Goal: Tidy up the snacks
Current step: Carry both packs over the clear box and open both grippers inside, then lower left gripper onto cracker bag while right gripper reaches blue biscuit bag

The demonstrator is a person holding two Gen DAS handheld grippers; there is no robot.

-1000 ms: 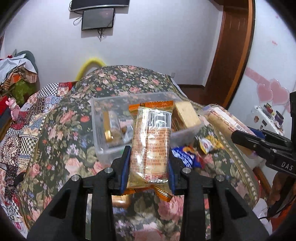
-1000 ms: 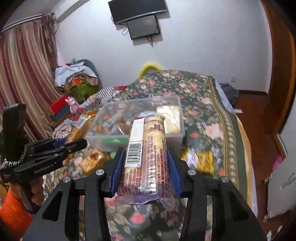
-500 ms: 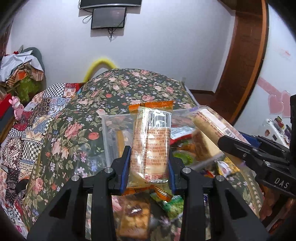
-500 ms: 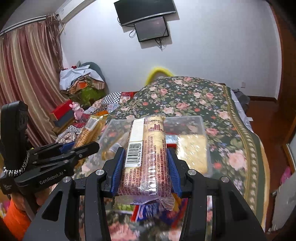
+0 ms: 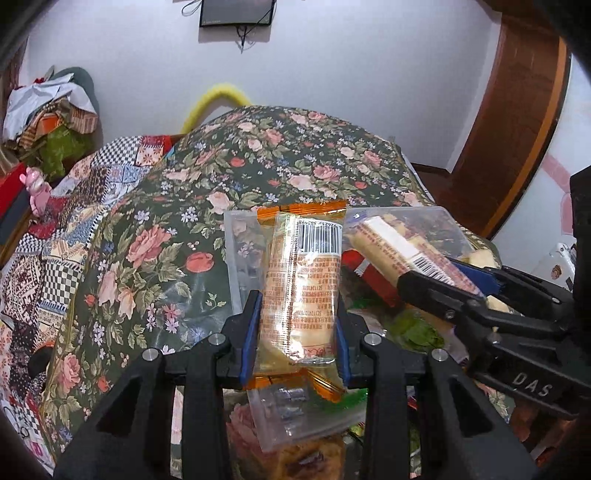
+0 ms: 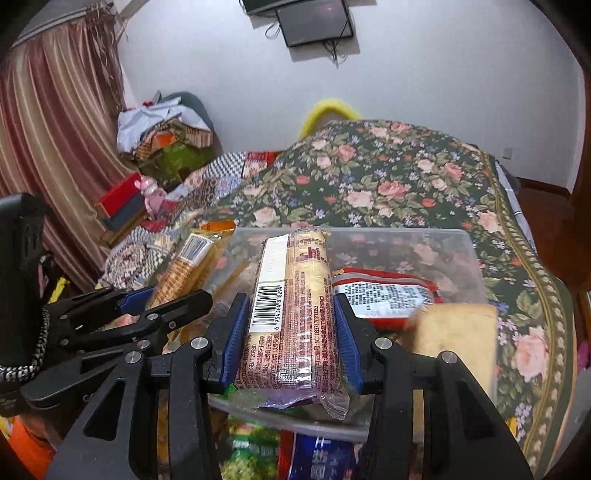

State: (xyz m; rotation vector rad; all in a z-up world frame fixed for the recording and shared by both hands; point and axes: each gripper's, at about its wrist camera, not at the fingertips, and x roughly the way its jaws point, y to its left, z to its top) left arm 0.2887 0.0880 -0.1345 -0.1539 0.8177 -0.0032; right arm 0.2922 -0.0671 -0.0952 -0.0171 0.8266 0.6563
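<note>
Bedroom, white wall, floral bedspread point(image 6: 406, 177) across most of both views, striped curtain point(image 6: 48, 129) far left, wall monitor point(image 6: 314, 20) up top. Vs 1 s ago both grippers have moved in over the clear plastic bin point(image 6: 469, 254); it was farther off on the spread, now it sits right under and ahead of the fingers, and the monitor has slid toward the top edge of frame.

Left gripper point(image 5: 297, 325) jaws still pinching the orange-edged wafer pack point(image 5: 301, 280), upright, barcode at its far end, same grip as before. Right gripper point(image 6: 291, 339) jaws still clamped on the purple-print biscuit pack point(image 6: 291, 306), barcode on its left side, pack reaching out over the bin's near wall.

In bin: red snack pouch point(image 6: 384, 295) just right of the biscuit pack, pale yellow block point(image 6: 454, 339) near right, blurred. In the left view the bin's middle is hidden behind the wafer pack; only corners show.

Near edge: small clear bag point(image 5: 291, 402) under the left gripper, contents unreadable; green point(image 6: 247, 446) and blue point(image 6: 321, 461) wrappers cut off by the right gripper's fingers and frame bottom. Pink toy point(image 6: 151, 192) far left, tiny.
</note>
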